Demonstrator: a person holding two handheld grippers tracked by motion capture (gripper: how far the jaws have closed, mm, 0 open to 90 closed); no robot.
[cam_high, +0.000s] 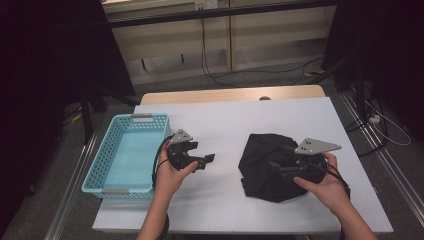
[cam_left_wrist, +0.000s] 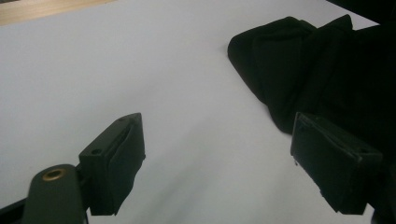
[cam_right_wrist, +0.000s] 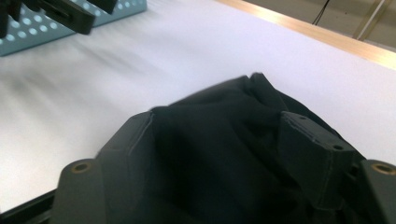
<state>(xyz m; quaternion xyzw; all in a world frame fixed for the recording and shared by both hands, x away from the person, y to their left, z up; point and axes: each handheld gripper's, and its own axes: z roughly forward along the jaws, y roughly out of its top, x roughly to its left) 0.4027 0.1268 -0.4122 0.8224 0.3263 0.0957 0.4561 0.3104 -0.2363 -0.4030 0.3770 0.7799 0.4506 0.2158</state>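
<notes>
Surface (cam_high: 240, 125): white sheet over a wooden top, whose far edge shows as a tan strip. Near corners cut off by the bottom of the high view.

Basket (cam_high: 125, 152): light blue, perforated walls, at the left edge of the surface. In the right gripper view only a corner of it shows (cam_right_wrist: 56, 21), blurred.

Cloth (cam_high: 272, 165): black, crumpled into a heap, right of centre on the surface. Folds hard to make out, black on black; its near right part is covered by the right tool and hand. In the left gripper view its edge (cam_left_wrist: 289, 70) lies on the sheet with rounded folds; the rest runs out of frame. In the right gripper view it rises as a dark mound (cam_right_wrist: 224, 140) between the jaws.

Right hand (cam_high: 325, 187): comes in from bottom right, over the near right edge of the cloth. Right tool (cam_high: 280, 167) points left over the heap, jaws spread; cloth lies between them, pads not pressing on it.

Left hand (cam_high: 172, 175): beside the basket, well apart from the cloth. Left tool (cam_high: 207, 160) points right toward the cloth, jaws wide apart, bare sheet between them.
</notes>
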